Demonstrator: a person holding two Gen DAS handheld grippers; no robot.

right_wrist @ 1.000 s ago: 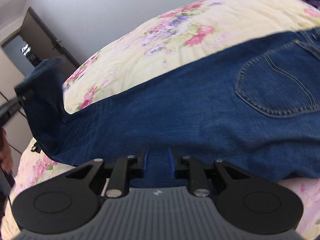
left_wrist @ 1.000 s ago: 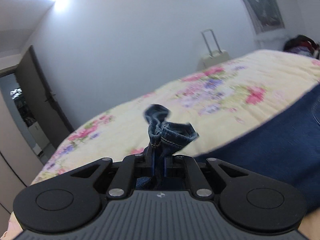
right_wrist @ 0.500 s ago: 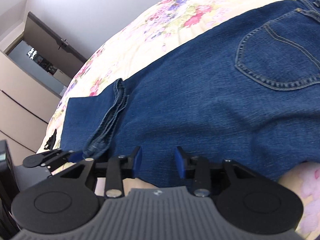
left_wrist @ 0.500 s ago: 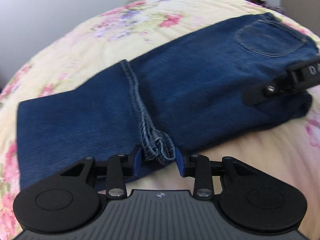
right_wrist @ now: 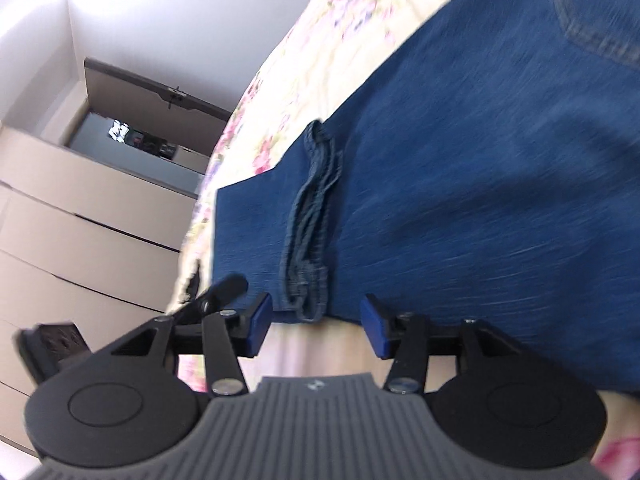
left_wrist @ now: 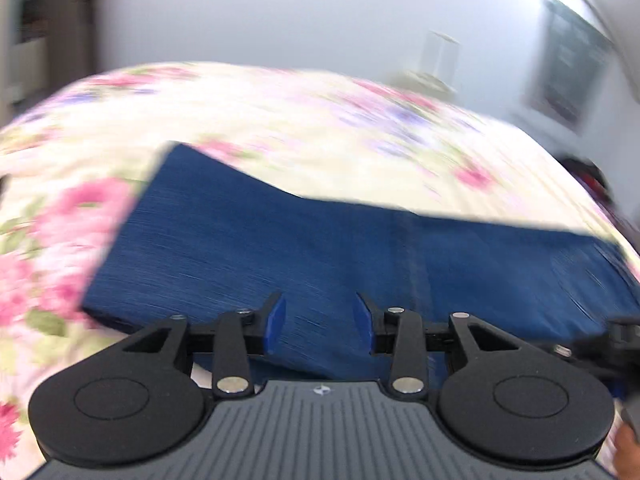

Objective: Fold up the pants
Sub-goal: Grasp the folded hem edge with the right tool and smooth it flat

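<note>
Dark blue jeans lie folded on the floral bedspread. In the right wrist view the jeans show a back pocket at the top right and the leg hems laid across the thigh. My left gripper is open and empty, just above the near edge of the jeans. My right gripper is open and empty, at the near edge by the hems. Both views are motion-blurred.
The floral bed drops off at its near edge. A wardrobe with drawers and a doorway stand to the left. A pale suitcase and a wall hanging are beyond the bed. The left gripper's body shows at lower left in the right wrist view.
The left gripper carried the leg hems over onto the thigh, opened and let go. The right gripper opened too. Both have since pulled back and swung, widening their jaws.
</note>
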